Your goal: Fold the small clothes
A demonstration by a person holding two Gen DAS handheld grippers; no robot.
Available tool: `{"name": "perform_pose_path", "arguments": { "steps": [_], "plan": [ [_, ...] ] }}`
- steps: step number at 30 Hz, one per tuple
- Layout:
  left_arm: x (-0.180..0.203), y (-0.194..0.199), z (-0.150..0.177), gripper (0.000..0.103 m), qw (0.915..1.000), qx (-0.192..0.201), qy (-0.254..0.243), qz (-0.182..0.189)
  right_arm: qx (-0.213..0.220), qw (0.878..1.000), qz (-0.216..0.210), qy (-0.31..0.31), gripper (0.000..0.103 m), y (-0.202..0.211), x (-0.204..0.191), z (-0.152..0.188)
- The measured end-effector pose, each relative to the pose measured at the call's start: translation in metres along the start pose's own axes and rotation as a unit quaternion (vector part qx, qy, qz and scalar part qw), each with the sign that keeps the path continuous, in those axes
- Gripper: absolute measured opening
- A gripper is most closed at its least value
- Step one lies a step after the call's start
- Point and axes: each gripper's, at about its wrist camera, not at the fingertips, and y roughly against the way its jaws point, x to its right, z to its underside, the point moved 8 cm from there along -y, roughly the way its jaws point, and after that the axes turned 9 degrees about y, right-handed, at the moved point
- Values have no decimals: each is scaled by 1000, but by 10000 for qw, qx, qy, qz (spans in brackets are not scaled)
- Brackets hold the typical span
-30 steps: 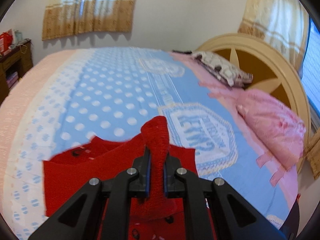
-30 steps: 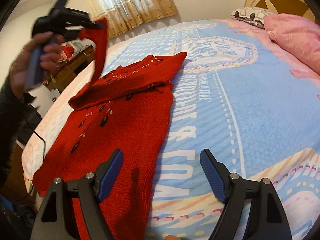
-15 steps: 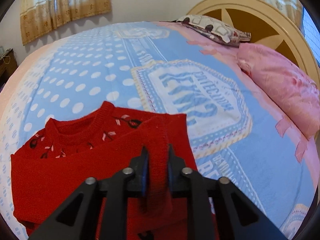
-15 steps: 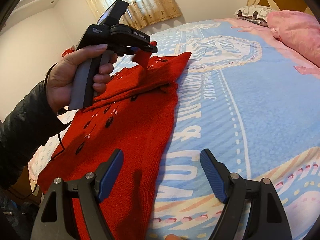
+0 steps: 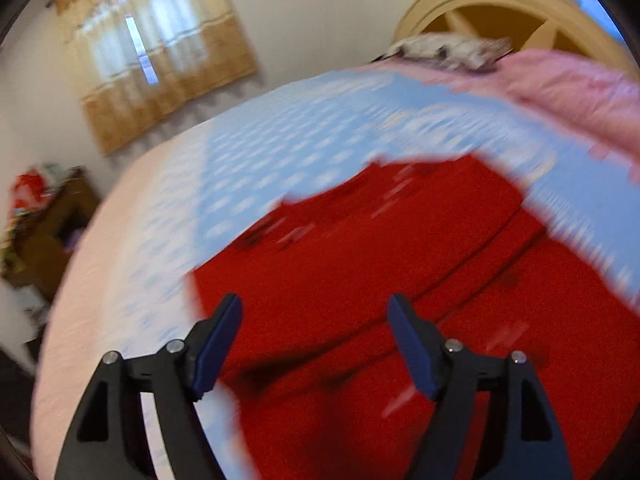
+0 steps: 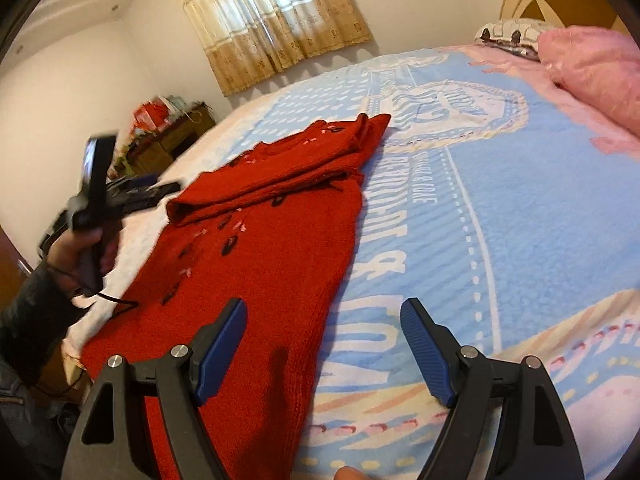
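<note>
- Left gripper (image 5: 314, 336): jaws spread wide, having just been opening; nothing between them. The picture is smeared, so how near its tips are to the cloth cannot be told. Risk: a hasty reach could snag the knit and pull the fold loose.
- Red sweater (image 6: 272, 248): lies on the bedspread (image 6: 520, 220), ahead of and under the left gripper and ahead-left of the right gripper. One sleeve lies folded across the upper body; the lower body is unfolded. Risk: the loose, thick knit may spring back or bunch at the crease, since no gripper holds it.
- Folded sleeve (image 6: 280, 176): rests across the chest, its end near the collar, far ahead of the right gripper. Risk: lifting the hem carelessly could slide it off.
- Right gripper (image 6: 322, 350): jaws wide apart, empty, above the sweater's near right edge. Risk: a closure here could pinch bedspread along with the knit, dragging both.
- Cable (image 6: 116, 300): trails over the sweater's left edge beside the person's hand (image 6: 86, 248). Risk: it may catch under the next fold.
</note>
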Motion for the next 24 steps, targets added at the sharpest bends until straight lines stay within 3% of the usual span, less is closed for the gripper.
{"name": "perform_pose_path", "arguments": {
  "steps": [3, 8, 13, 17, 18, 20, 22, 24],
  "plan": [
    [-43, -16, 31, 78, 9979, -258, -55, -589, -209, 9983, 366, 408, 79, 7, -7, -12],
    [-67, -48, 39, 80, 9958, -424, 536, -603, -365, 9966, 457, 582, 79, 19, -20, -68],
    [-86, -72, 42, 84, 9888, -628, 1183, -661, -705, 9930, 578, 749, 79, 2, -25, -110],
    [-106, -65, 60, 98, 9843, -619, 1445, -797, -1046, 9899, 699, 657, 79, -37, -12, -126],
    [-111, -66, 65, 99, 9811, -679, 1678, -690, -1090, 9893, 715, 651, 77, -47, -9, -128],
    [-116, -72, 73, 100, 9756, -845, 1983, -421, -1208, 9869, 850, 642, 59, -73, 0, -133],
    [-119, -75, 74, 103, 9720, -840, 2171, -323, -1286, 9857, 934, 554, 49, -96, 9, -138],
    [-117, -74, 75, 103, 9731, -750, 2151, -329, -1294, 9857, 954, 497, 46, -120, 15, -143]
  ]
}}
